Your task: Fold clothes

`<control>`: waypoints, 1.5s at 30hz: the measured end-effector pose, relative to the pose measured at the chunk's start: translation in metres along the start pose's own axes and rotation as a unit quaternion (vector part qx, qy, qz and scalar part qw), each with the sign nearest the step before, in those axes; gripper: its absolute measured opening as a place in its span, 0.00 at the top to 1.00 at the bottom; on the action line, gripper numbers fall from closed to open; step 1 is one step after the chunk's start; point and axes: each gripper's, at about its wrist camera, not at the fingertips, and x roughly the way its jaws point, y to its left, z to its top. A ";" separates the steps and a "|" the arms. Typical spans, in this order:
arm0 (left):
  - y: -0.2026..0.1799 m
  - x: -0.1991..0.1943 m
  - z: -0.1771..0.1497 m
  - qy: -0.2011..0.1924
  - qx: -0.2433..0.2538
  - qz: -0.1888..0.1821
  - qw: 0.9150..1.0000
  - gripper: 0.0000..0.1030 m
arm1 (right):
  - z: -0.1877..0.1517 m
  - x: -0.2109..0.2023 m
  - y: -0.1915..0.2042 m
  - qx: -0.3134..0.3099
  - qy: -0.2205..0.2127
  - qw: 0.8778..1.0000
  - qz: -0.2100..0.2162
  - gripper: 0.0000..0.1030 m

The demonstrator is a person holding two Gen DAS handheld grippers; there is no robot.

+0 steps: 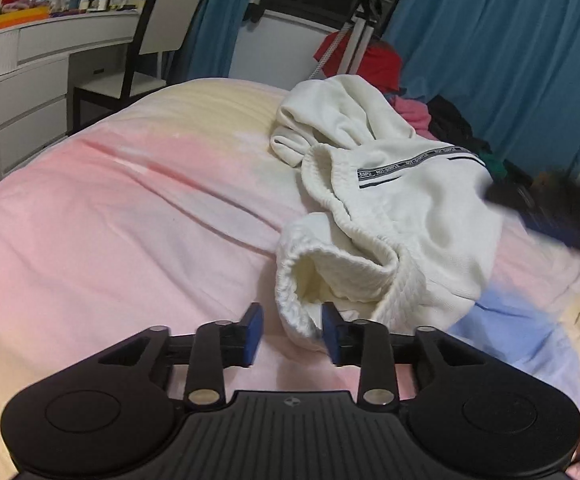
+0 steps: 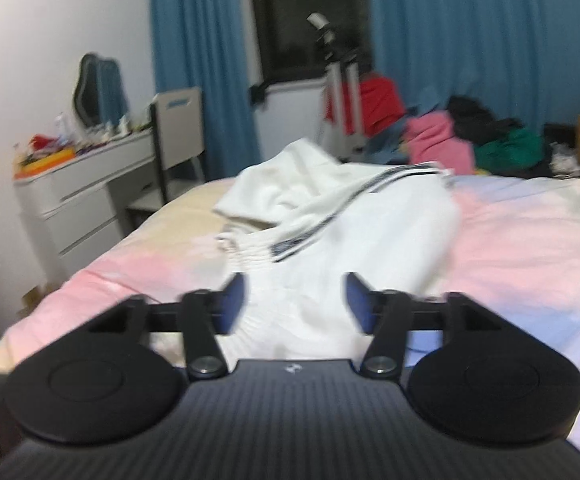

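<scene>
The white pants (image 1: 409,216) lie in a messy, bunched heap on the pink bed (image 1: 110,220), not folded yet, and the left gripper (image 1: 291,330) and right gripper (image 2: 294,304) are both open and hold nothing.

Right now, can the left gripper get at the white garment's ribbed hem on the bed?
Probably yes. The left gripper is open, and the white garment's ribbed hem lies just ahead between its fingers, with nothing in the way on the bed.

Soft ribbed white cotton trousers (image 1: 409,216) on smooth pastel bedsheet (image 1: 130,216).
</scene>
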 end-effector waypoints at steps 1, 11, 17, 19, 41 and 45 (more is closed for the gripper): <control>0.002 0.005 0.005 -0.002 -0.006 0.001 1.000 0.59 | 0.008 0.012 0.006 -0.012 0.006 1.000 0.008 0.33; 0.039 0.056 0.018 0.027 -0.125 -0.013 0.992 0.57 | 0.054 0.186 0.073 -0.187 0.152 0.970 -0.011 0.34; 0.038 0.070 0.022 0.010 -0.116 -0.015 0.993 0.58 | 0.030 0.243 0.077 -0.251 0.188 0.946 -0.085 0.45; 0.037 0.071 0.022 -0.002 -0.111 -0.015 0.994 0.58 | 0.025 0.243 0.075 -0.249 0.176 0.948 -0.095 0.60; 0.006 0.019 0.012 -0.046 -0.056 -0.052 0.996 0.41 | -0.045 -0.103 -0.103 0.201 -0.018 0.934 -0.294 0.90; 0.000 0.015 0.004 -0.018 -0.028 -0.039 0.999 0.42 | -0.102 -0.112 -0.140 0.353 0.073 0.904 -0.231 0.90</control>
